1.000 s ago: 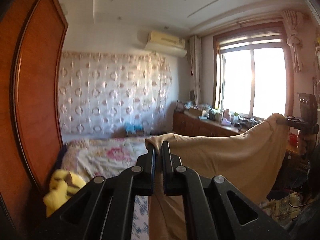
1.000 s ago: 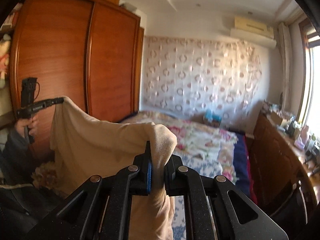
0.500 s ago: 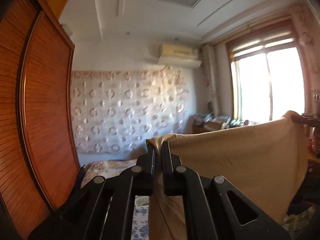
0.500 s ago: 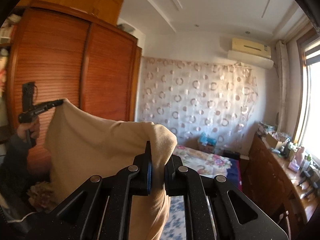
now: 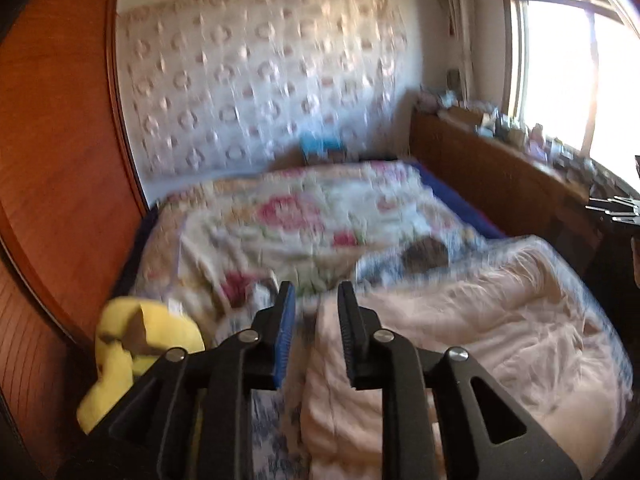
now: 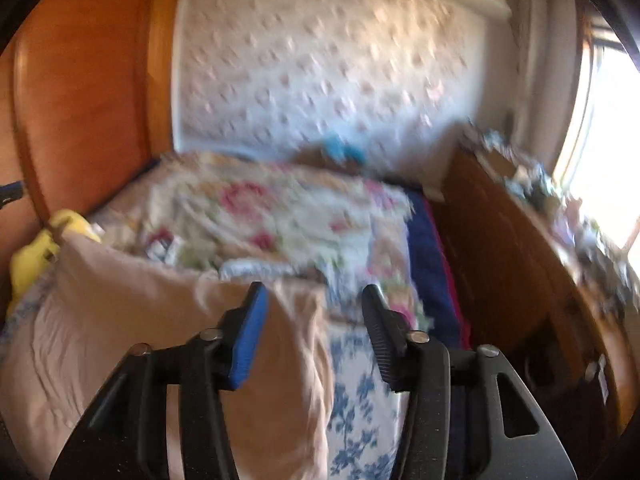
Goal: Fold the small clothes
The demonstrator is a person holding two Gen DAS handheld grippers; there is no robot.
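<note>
Left tool and right tool, jaws parting, each with an edge of the one beige garment loose in the gap, gripped by neither. The garment lies spread across the near end of the bed, beside one yellow item at the wardrobe. Judged stage: garment laid out flat; every fold remains to be made. Count: two tools, one garment.
</note>
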